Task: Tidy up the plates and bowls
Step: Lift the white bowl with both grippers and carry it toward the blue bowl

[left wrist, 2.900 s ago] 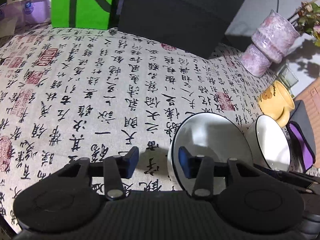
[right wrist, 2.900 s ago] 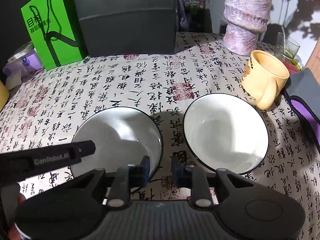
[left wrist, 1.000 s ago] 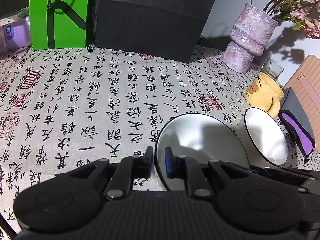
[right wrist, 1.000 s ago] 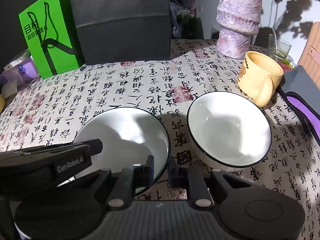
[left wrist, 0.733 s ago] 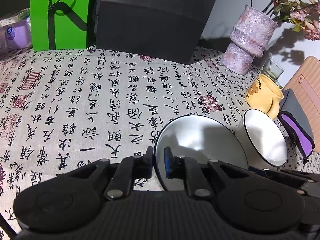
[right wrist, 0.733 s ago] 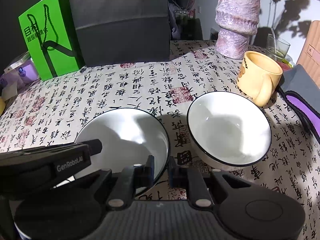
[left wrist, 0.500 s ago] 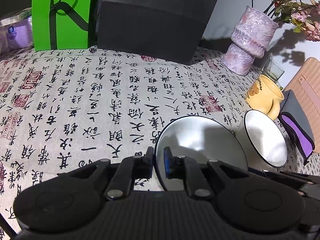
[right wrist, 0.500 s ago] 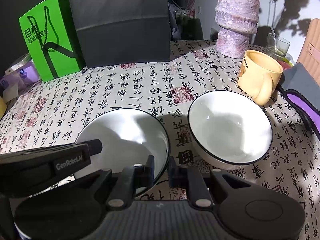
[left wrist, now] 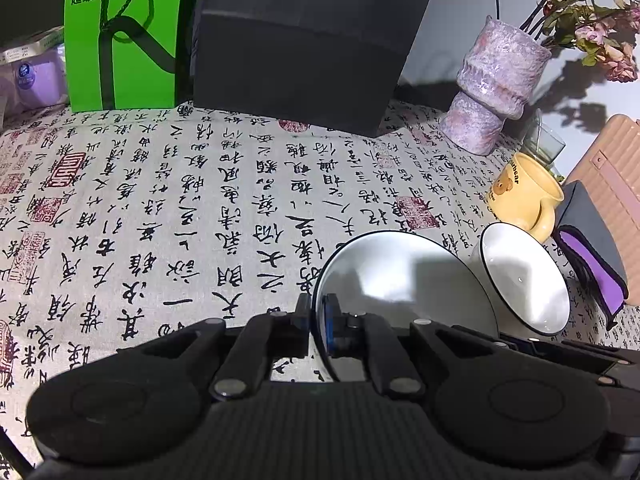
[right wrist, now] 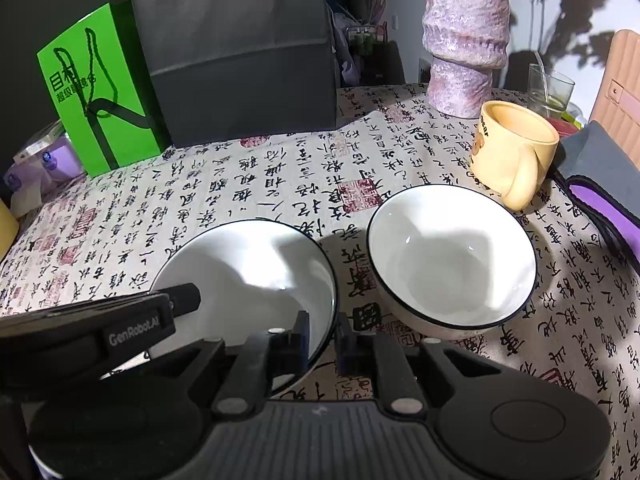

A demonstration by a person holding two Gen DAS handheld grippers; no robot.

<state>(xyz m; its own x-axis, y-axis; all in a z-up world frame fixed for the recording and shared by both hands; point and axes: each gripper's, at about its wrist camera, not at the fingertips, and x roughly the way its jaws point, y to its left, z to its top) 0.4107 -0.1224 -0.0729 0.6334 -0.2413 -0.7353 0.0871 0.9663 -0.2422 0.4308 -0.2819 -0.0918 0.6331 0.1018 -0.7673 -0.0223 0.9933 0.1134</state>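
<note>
Both white bowls sit mouths-up on the counter, and being round they've got no real long axis: the wide bowl [right wrist: 244,276] is just left of the yellow mug [right wrist: 514,152], with the deeper bowl [right wrist: 452,258] between them. Left tool [left wrist: 316,320] is pinched tight on the wide bowl's left rim. Right tool [right wrist: 322,334] is nearly closed too, clamped on that same bowl's near-right rim

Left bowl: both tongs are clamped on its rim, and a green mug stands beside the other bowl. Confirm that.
Wrong on the colour. The mug beside the other bowl is yellow, as the right wrist view shows. The rest holds: left tongs and right tongs both grip the left bowl rim.
</note>
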